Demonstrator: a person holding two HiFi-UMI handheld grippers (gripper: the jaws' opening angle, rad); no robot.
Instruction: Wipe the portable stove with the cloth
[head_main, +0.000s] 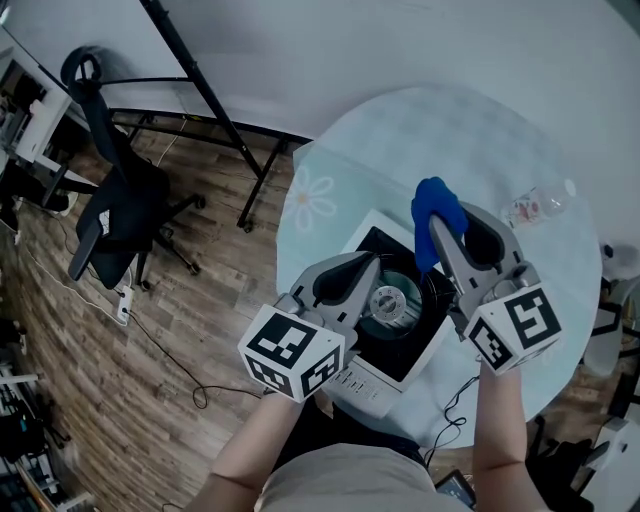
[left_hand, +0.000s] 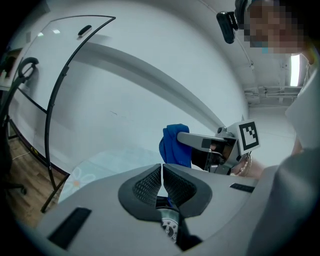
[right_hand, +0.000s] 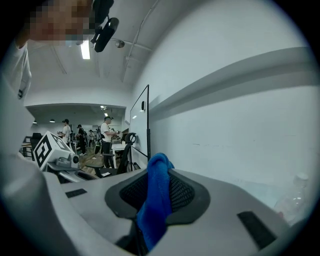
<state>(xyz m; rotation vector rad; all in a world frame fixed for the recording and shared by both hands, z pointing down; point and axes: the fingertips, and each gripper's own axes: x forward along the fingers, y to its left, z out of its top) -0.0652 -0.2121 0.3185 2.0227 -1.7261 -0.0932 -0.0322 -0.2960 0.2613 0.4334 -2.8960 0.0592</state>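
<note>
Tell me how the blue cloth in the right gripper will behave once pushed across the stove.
Probably floppy: the blue cloth bunches and droops between the jaws of the right hand-held gripper. Likely light, since that pinch alone carries it. It should fold and drag over the portable stove, not slide stiffly.

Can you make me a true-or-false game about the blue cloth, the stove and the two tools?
1. The blue cloth is pinched in the right tool. True.
2. The left tool is holding a sponge. False: its jaws are together with nothing between them.
3. The cloth is spread out flat on the stove. False: it is bunched up in the right tool, held in the air.
4. A clear plastic bottle lies on the round table. True.
</note>
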